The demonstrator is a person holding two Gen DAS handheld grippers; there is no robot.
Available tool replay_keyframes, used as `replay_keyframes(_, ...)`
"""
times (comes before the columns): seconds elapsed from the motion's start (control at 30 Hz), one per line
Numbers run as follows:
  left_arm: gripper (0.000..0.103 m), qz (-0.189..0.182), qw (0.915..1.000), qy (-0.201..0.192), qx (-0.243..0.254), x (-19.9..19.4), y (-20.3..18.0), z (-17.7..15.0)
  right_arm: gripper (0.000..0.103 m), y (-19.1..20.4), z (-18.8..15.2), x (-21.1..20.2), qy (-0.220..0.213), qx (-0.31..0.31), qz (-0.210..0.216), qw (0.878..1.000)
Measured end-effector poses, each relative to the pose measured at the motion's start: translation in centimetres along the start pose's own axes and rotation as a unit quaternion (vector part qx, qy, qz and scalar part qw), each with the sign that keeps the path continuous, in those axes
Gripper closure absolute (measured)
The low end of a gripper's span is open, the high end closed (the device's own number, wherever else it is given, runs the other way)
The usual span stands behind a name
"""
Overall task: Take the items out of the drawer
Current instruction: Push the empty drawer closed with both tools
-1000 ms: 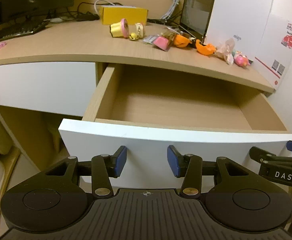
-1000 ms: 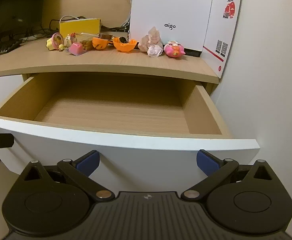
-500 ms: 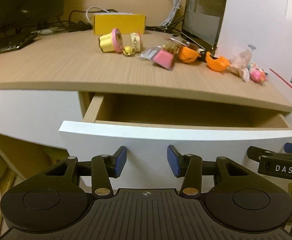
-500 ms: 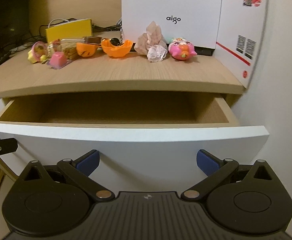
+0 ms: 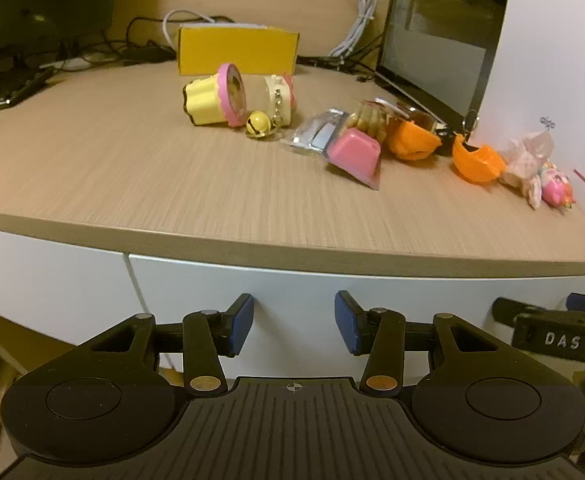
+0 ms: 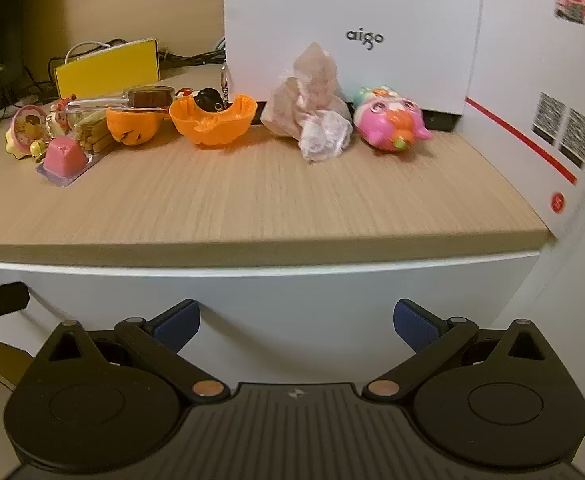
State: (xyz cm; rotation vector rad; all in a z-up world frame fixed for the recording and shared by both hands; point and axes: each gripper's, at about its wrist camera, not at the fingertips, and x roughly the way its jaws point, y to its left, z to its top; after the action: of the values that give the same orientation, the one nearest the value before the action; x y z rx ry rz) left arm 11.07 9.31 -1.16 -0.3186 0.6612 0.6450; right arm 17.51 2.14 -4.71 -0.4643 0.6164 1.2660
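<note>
**Drawer shut, both grippers empty at its front**

Ahead of the left gripper, whose jaws are opening with nothing between them, stands the flat white drawer front, flush under the wooden desktop. The right gripper is spread wide and empty, facing the same panel. It looks stiff, smooth and handleless, probably slippery; its edge seems the only purchase. Small light toys lie beyond, on the desktop.
</note>
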Motion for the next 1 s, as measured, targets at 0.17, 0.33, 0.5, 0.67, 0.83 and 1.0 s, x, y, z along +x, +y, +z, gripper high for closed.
replay_keyframes(0.17, 0.044, -0.011, 0.9999, 0.000, -0.004, 0.1, 0.1, -0.1, 0.000, 1.1, 0.1, 0.6, 0.009, -0.032, 0.009, 0.999)
replay_keyframes(0.33, 0.046, -0.002, 1.0000, 0.002, -0.003, -0.9, 0.3, -0.2, 0.000, 1.0, 0.7, -0.5, 0.017, -0.025, -0.003, 1.000)
replay_keyframes(0.5, 0.046, -0.013, 0.9999, 0.010, 0.000, -3.6, -1.0, -0.9, 0.000, -0.1, 0.4, -3.5, 0.029, -0.013, -0.005, 0.999)
replay_keyframes(0.67, 0.046, -0.027, 0.9996, 0.001, 0.010, -7.1, -2.8, -1.5, 0.000, -0.8, -0.9, -7.3, 0.027, -0.038, -0.010, 0.999)
replay_keyframes(0.83, 0.052, -0.045, 0.9985, -0.026, 0.019, -10.5, -4.7, -2.5, 0.000, -1.7, -2.5, -10.6, 0.009, -0.044, -0.002, 0.999)
replay_keyframes(1.0, 0.056, -0.026, 0.9985, -0.023, 0.043, -12.4, -6.3, -4.6, 0.000, -2.6, -3.7, -12.6, -0.020, -0.031, 0.008, 0.999)
